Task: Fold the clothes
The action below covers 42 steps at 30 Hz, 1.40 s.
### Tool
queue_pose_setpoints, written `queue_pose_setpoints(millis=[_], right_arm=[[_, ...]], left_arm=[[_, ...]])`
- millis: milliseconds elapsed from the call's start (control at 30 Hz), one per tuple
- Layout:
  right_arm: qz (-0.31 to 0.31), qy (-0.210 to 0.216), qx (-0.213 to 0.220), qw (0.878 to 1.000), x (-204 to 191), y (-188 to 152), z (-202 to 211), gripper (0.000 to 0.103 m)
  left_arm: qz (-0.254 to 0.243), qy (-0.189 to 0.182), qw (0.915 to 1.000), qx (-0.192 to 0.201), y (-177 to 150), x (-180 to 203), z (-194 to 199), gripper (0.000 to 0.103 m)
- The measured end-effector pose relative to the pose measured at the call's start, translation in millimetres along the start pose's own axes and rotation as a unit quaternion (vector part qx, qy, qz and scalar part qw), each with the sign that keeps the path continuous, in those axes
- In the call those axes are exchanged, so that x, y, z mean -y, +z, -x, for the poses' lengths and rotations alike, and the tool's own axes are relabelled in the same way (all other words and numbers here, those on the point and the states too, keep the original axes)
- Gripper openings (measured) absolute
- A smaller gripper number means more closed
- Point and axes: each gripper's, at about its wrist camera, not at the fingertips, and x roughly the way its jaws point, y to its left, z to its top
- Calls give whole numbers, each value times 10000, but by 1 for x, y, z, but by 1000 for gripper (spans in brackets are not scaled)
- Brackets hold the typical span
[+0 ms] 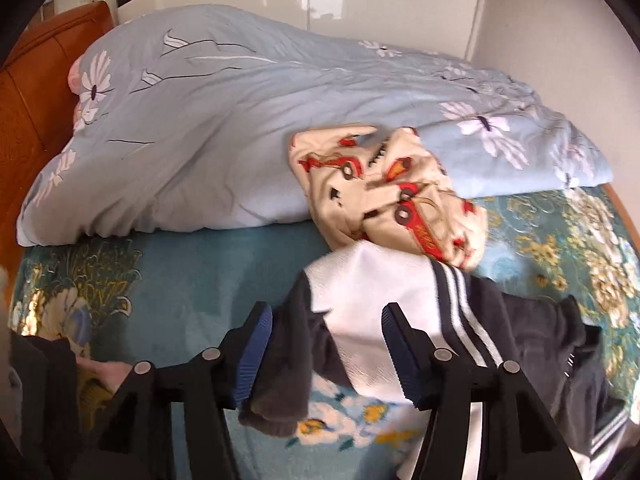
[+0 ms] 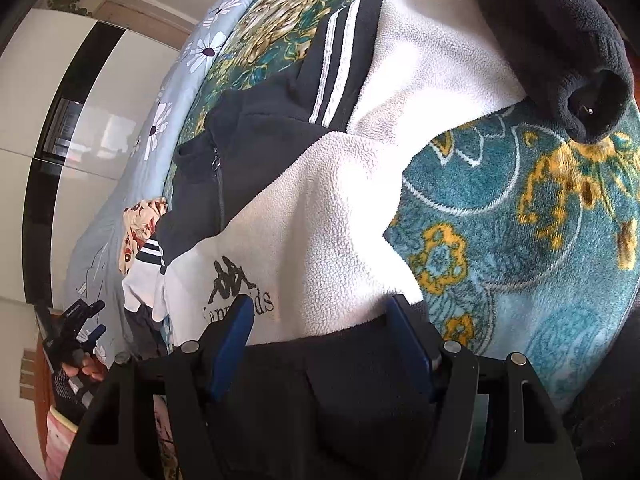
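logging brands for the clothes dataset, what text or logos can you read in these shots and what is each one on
"Kapp...ids", partly covered by the right gripper's finger: under a black logo of two seated figures, on the white front of the fleece jacket.
Yellow lettering on a red car printed on the cream garment: too blurred to read.
Nothing else legible.

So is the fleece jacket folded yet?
Not neatly: fleece jacket lies rumpled on the bed, one sleeve flung out, white panel doubled over.
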Motion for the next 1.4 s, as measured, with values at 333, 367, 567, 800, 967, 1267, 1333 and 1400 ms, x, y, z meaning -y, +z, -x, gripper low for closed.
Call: queue_pose_setpoints(millis=[333, 367, 567, 800, 967, 1267, 1333, 1400], right_arm=[[-909, 121, 135, 9957, 47, -2, 35, 70], [-1051, 79, 15, 9944, 53, -3, 34, 70], [-923, 113, -468, 9946, 51, -8, 24, 70], [-551, -136, -759, 9955, 40, -13, 14, 70], [-773, 28, -714, 9944, 47, -14, 19, 70], [-164, -93, -1379, 9903, 24, -22, -1, 70], [43, -278, -1578, 9871, 17, -26, -9, 70], [193, -414, -1596, 9861, 13, -28, -11, 56]], left_arm=[[-1421, -1314, 9709, -1407, -185, 21, 15, 65], [-1224, -1359, 9714, -1514, -192, 13, 12, 65], [-15, -1763, 9659, -1896, -208, -28, -2, 65], [-399, -1886, 9631, -1878, -219, -1, 2, 34], [-964, -1634, 9672, -1689, -218, 31, 16, 9], [-590, -1290, 9716, -1892, -230, -34, 51, 0], [-222, -1245, 9710, -2029, -233, -45, 46, 0], [175, -1405, 9661, -2158, -234, -51, 42, 0]])
